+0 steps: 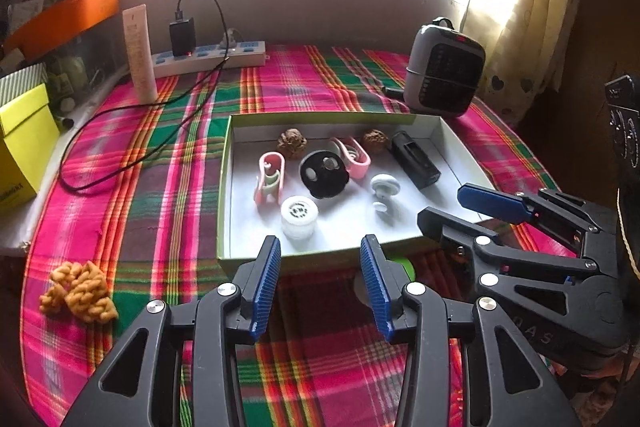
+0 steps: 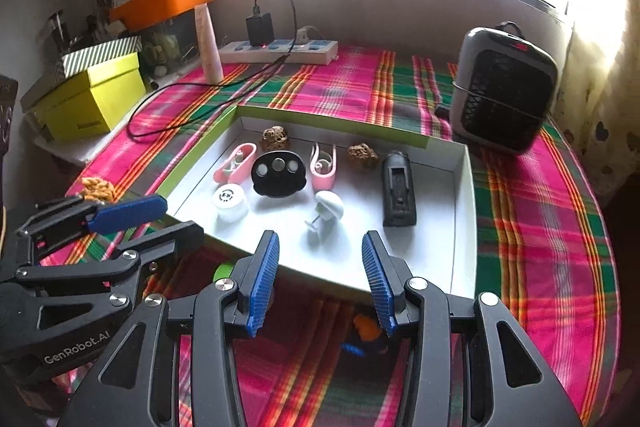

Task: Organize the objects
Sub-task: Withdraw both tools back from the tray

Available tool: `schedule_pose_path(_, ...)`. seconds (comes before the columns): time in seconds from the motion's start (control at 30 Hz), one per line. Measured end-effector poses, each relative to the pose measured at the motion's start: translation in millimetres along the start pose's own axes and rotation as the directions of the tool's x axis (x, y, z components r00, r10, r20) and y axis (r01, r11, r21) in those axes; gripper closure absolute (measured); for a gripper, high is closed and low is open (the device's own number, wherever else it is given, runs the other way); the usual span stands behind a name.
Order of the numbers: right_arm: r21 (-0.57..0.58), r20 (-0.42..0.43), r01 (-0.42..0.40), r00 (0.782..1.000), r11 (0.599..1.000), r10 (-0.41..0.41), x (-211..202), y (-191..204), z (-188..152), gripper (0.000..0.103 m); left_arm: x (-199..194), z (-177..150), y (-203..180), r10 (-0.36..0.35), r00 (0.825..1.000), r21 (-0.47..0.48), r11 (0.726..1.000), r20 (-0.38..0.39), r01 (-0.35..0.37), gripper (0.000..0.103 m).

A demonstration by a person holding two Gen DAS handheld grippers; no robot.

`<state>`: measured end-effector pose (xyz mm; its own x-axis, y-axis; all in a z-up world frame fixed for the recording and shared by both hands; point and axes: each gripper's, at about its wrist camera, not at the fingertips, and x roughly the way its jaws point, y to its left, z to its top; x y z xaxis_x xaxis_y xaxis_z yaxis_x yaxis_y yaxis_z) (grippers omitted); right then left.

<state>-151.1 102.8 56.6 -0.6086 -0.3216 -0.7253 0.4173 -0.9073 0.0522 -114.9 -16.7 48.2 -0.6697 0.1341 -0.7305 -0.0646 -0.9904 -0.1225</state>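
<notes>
Plaid-covered table (image 1: 160, 147): your left gripper (image 1: 320, 291) and right gripper (image 2: 320, 279) hover open-fingered, empty; reaching in risks scattering the tray (image 1: 225, 187) items.

Black grippers (image 1: 320, 287), blue ribbed pads (image 1: 264, 291)

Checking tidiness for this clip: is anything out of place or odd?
Yes: a yellow-orange knitted piece lies alone on the plaid cloth, left of the box lid tray that holds the other small items. Nothing looks spilled or damaged.
</notes>
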Motion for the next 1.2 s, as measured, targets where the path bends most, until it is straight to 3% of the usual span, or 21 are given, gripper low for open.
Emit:
schedule_pose_path(0.6, 0.057, 0.037, 0.034, 0.999, 0.998, -0.036, -30.9, -14.7, -35.9, 0.059, -14.2, -23.1, -11.8, -0.039, 0.999, 0.011, 0.999, 0.007, 0.039, 0.062)
schedule_pose_path(1.2, 0.118, 0.001, 0.044, 0.999, 0.992, -0.044, -33.8, -38.7, -65.0, 0.058, -1.6, -29.1, -21.1, -0.109, 0.994, 0.003, 0.994, -0.025, 0.109, 0.058)
